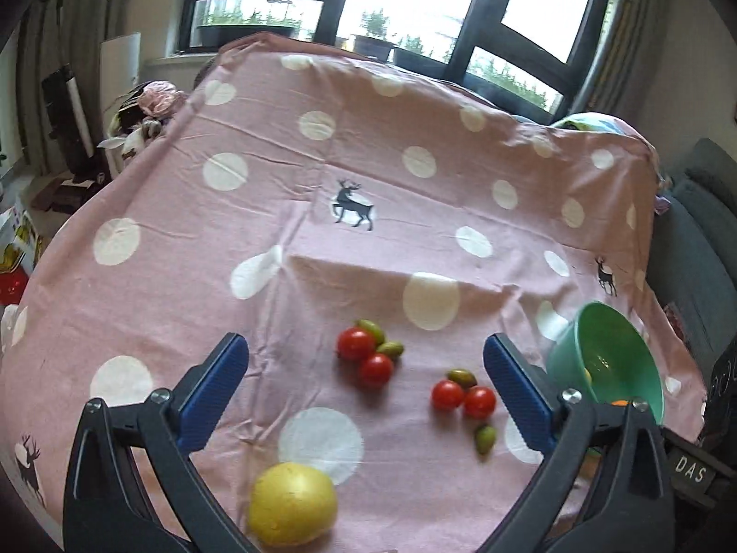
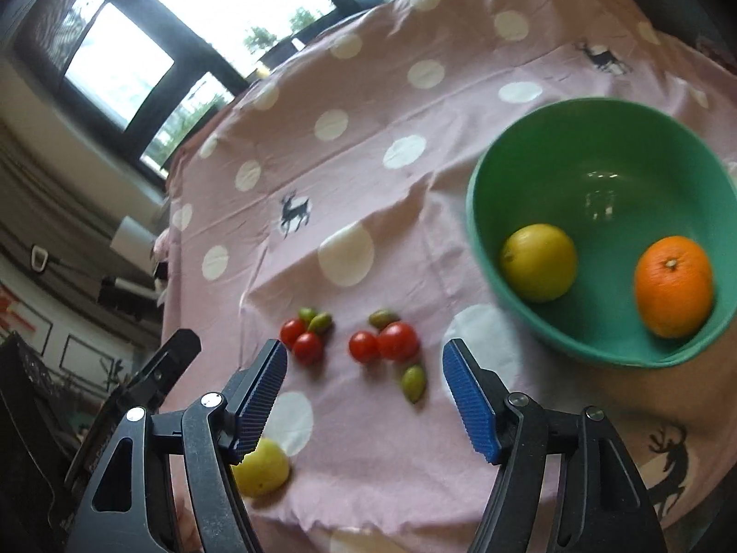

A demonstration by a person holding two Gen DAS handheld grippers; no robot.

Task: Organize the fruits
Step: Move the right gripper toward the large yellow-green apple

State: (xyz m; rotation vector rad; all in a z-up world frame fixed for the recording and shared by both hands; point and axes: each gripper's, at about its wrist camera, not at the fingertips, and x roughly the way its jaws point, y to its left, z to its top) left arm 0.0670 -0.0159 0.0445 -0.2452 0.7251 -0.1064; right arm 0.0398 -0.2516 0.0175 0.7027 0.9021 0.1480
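A green bowl [image 2: 599,147] stands at the right on the pink dotted cloth and holds a yellow lemon [image 2: 539,261] and an orange [image 2: 673,286]. Two small clusters of red cherry tomatoes [image 2: 398,341] and small green fruits [image 2: 413,382] lie left of it. Another yellow lemon [image 2: 262,465] rests near the front edge, partly behind my right gripper's left finger. My right gripper [image 2: 365,352] is open above the tomatoes, with nothing between its pads. My left gripper [image 1: 364,350] is wide open over the tomatoes [image 1: 354,344], the lemon [image 1: 292,502] lying low between its arms. The bowl [image 1: 566,355] sits beyond its right finger.
The pink cloth [image 1: 322,161] with white dots and deer prints covers the whole table up to a window at the back. Cluttered boxes and bags [image 1: 147,106] stand past the left edge. A grey sofa [image 1: 704,239] is off the right edge.
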